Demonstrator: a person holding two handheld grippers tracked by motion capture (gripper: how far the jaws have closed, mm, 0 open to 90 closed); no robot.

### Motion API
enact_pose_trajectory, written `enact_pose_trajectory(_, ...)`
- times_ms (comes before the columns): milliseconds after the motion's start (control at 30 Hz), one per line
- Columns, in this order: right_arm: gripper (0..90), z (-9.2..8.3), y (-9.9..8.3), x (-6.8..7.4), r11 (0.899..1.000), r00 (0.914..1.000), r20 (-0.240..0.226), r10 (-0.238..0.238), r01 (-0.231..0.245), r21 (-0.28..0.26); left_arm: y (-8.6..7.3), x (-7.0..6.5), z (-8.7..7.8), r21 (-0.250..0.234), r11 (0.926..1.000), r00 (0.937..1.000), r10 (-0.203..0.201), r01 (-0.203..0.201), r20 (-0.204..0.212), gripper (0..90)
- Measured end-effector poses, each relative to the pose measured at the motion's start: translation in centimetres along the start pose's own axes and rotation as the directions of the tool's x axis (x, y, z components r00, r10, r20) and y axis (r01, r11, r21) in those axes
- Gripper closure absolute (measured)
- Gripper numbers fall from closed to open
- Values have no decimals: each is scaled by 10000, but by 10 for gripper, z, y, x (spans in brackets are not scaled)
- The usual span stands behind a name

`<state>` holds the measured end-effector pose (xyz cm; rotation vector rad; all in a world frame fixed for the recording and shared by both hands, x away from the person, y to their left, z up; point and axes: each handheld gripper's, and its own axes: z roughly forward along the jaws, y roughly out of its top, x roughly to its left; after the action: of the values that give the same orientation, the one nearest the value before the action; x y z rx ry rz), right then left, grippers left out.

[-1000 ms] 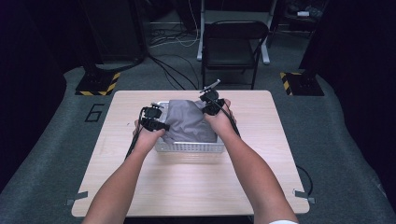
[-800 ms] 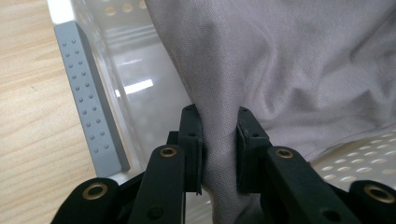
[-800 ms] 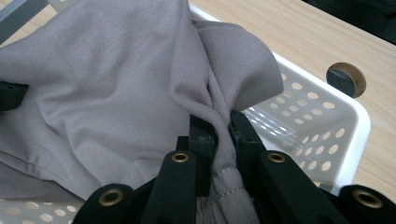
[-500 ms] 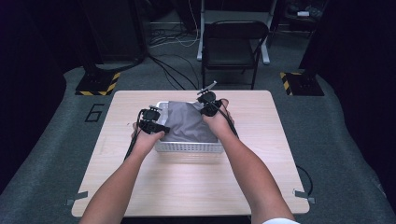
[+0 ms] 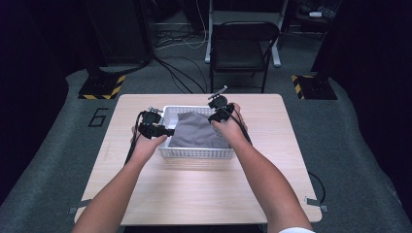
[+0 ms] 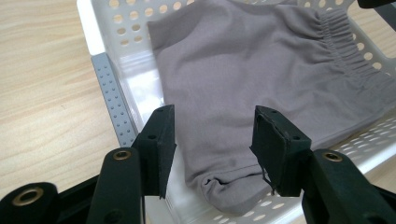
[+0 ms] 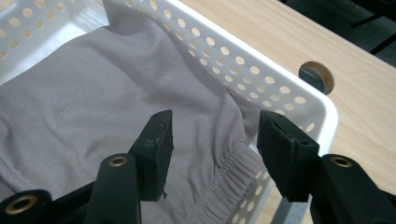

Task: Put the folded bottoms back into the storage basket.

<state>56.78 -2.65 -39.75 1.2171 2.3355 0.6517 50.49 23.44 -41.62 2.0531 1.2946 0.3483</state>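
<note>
A grey garment (image 5: pixel 197 130) with an elastic waistband lies inside a white perforated basket (image 5: pixel 194 154) at the middle of the wooden table. My left gripper (image 5: pixel 167 132) is at the basket's left end. Its jaws have just been opening and now stand open above the garment's folded edge (image 6: pixel 224 186) without pressing on it. My right gripper (image 5: pixel 214 114) hangs over the basket's far right corner. Its jaws have also just been opening and stand apart over the waistband (image 7: pixel 229 172), with the basket wall (image 7: pixel 261 70) just beyond. Neither gripper (image 6: pixel 212 135) (image 7: pixel 212 140) holds the cloth.
The wooden table (image 5: pixel 204 194) has free surface in front of and beside the basket. A round cable hole (image 7: pixel 316 77) sits in the tabletop past the basket's corner. A black chair (image 5: pixel 243 48) stands beyond the far edge, with cables on the floor.
Both grippers were shut on the garment, holding it spread over the basket. They have opened and let go, and the cloth has dropped inside so the basket's white rim shows.
</note>
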Motion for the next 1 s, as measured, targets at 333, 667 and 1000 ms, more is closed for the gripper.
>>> enact_pose_trajectory(333, 437, -22, -17, 2, 9978, 9966, -815, 126, -178, -637, -7, -5, -13, -318, 9994, 9996, 145, -137, 254, 489)
enact_pose_trajectory(667, 433, -49, -37, 0, 9942, 9885, -1474, 325, -471, -968, -24, -11, -37, -726, 9974, 9986, 37, 2, 533, 488)
enact_pose_trajectory(1000, 425, -70, -67, 13, 9903, 9829, -1840, 30, -285, -1357, -51, -11, -51, -955, 9950, 9939, -203, 308, 1083, 469)
